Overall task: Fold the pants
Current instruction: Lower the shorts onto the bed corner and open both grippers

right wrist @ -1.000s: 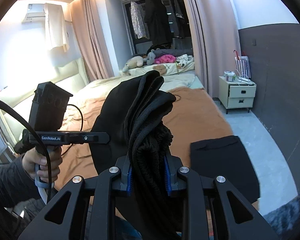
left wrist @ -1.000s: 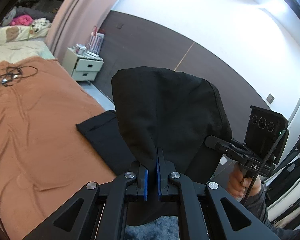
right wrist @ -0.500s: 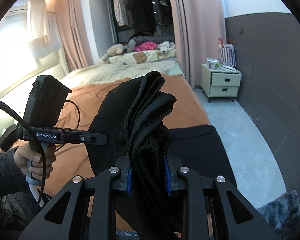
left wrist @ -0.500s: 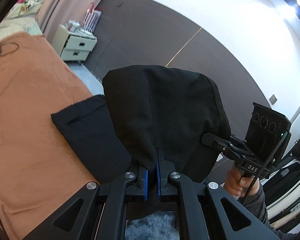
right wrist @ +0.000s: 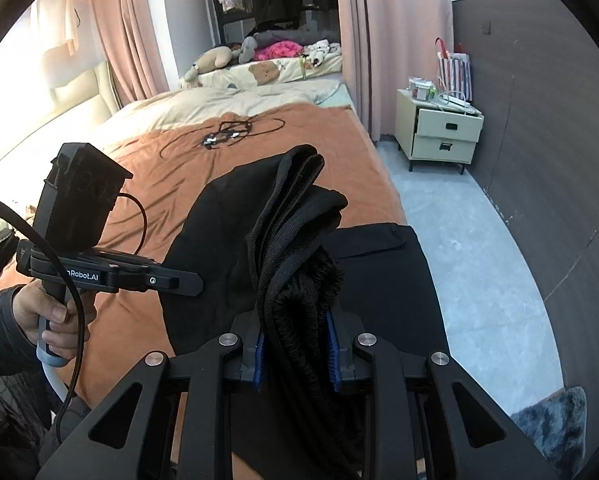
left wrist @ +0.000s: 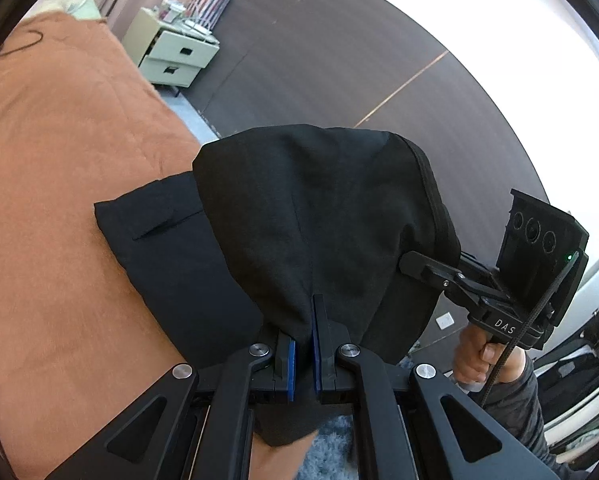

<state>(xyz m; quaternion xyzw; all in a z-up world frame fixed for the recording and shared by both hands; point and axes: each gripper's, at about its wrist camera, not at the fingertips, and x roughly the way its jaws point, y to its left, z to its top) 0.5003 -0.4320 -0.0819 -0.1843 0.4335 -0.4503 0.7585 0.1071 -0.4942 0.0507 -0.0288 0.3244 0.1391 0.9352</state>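
A: Status on the black pants (left wrist: 323,216)?

B: Upper part is lifted off the orange bedspread (left wrist: 59,184); the rest lies flat on it at the bed's foot-end corner. Matte woven fabric, smooth. A slit pocket opening (left wrist: 167,227) shows on the flat part.

A: Left gripper (left wrist: 302,344)?

B: Clamped on a thin edge of the cloth. Blue pads nearly meet, with fabric pinched between them. Cloth drapes forward over the fingers in a rounded dome shape.

A: Right gripper (right wrist: 295,354)?

B: Clenched on a thick bunch, several stacked layers. The ribbed elastic waistband (right wrist: 295,216) stands up in folds between the blue pads, and the gathered, crinkly part sits right at the jaws.

A: Relative position of the two?

B: Side by side over the bedspread, both holding the same raised section. Each shows up in the other's camera: black handle, boxy camera block on top, a cable running off it. The right hand (left wrist: 473,356) and left hand (right wrist: 49,312) grip the handles.

A: Anything else on the bedspread?

B: A loose tangle of black cable (right wrist: 227,134) further up the bed from the pants. Beyond the bedspread's far side is a cream two-drawer nightstand (right wrist: 439,136), then a grey floor and a dark panelled wall.
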